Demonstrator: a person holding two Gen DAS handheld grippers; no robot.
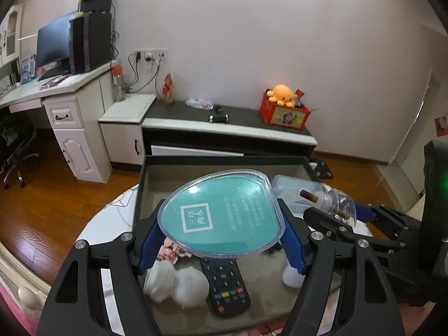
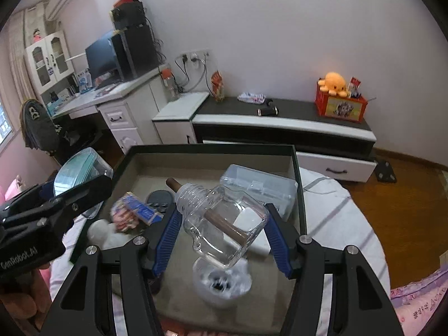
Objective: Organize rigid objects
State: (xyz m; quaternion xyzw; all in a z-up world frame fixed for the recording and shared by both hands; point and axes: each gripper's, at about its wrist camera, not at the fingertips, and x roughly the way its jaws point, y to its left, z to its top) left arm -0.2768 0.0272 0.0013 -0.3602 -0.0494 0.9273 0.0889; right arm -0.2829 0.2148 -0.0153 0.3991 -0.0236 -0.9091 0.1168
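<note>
My left gripper (image 1: 221, 212) is shut on a flat clear plastic case with a teal insert (image 1: 224, 210), its blue pads pressing both edges. It holds the case above a dark-rimmed tray (image 1: 224, 158). My right gripper (image 2: 222, 218) is shut on a clear bottle (image 2: 224, 224) with a brown stick through its neck, tilted over the same tray (image 2: 210, 147). In the tray lie a black remote (image 1: 224, 285), white fluffy pieces (image 1: 176, 282), a printed packet (image 2: 131, 212), a clear lidded box (image 2: 260, 187) and a white round tub (image 2: 221, 282). The two grippers hang side by side, apart.
The tray rests on a white-covered bed (image 2: 336, 210). Beyond it stands a low black-and-white cabinet (image 2: 280, 128) with an open drawer (image 2: 336, 168) and a red box with an orange plush (image 2: 338, 95). A desk with a monitor (image 1: 53, 44) and a chair (image 1: 16, 145) stand at the left.
</note>
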